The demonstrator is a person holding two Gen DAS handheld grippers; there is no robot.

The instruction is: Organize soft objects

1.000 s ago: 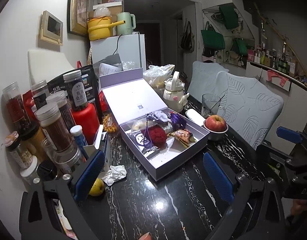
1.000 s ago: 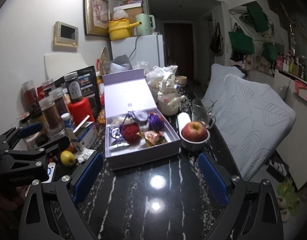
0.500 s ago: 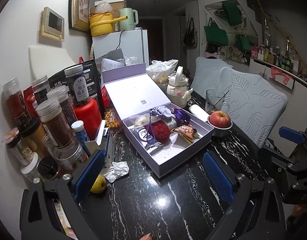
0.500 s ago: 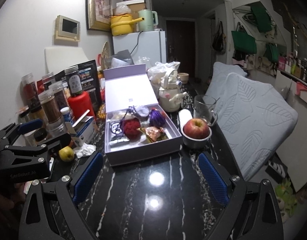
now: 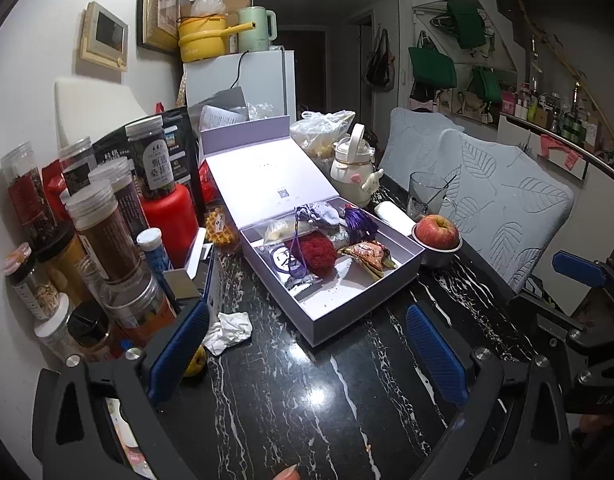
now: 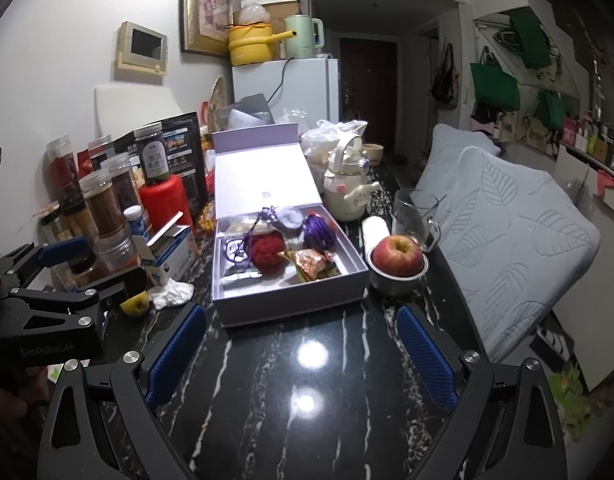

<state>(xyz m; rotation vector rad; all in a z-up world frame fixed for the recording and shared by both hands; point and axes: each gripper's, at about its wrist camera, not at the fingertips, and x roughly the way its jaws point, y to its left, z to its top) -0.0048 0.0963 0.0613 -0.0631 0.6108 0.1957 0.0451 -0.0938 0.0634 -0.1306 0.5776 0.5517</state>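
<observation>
Soft objects, among them a red knitted pouch (image 6: pixel 267 251) and a purple tassel (image 6: pixel 320 232), lie in the open lavender box (image 6: pixel 291 300) on the black table (image 6: pixel 307 400), beyond both empty, spread-apart grippers: left gripper (image 5: pixel 305 354), right gripper (image 6: pixel 301 350).

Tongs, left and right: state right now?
Left tongs: open, holding nothing, above the table short of the box.
Right tongs: open, holding nothing, also short of the box.
</observation>
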